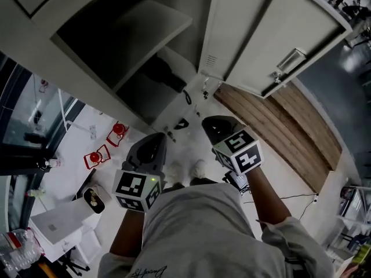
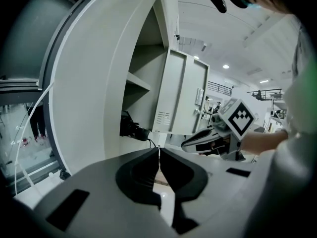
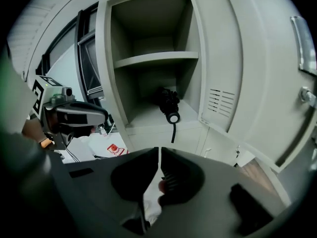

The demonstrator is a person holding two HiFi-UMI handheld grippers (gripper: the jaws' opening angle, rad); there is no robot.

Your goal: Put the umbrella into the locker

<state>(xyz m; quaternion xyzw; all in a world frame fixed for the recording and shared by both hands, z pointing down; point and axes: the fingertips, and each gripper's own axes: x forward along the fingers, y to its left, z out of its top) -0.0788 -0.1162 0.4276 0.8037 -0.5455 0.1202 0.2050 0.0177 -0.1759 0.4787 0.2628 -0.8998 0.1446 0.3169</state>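
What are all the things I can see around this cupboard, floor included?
locker: one, pale grey, door swung open, one shelf inside.
umbrella: one, black, folded, lying in the locker below the shelf, strap hanging over the edge.
red-framed objects: two, red, on the white floor left of the locker; too small to identify.
wooden strip: one, brown, floor under the open door.
white sheets: several, white, floor at the head view's lower left.
shoes: two, white, on the person's feet.
left hand-held gripper: one, grey with black jaws, shut, empty.
right hand-held gripper: one, grey with black jaws, shut, empty.
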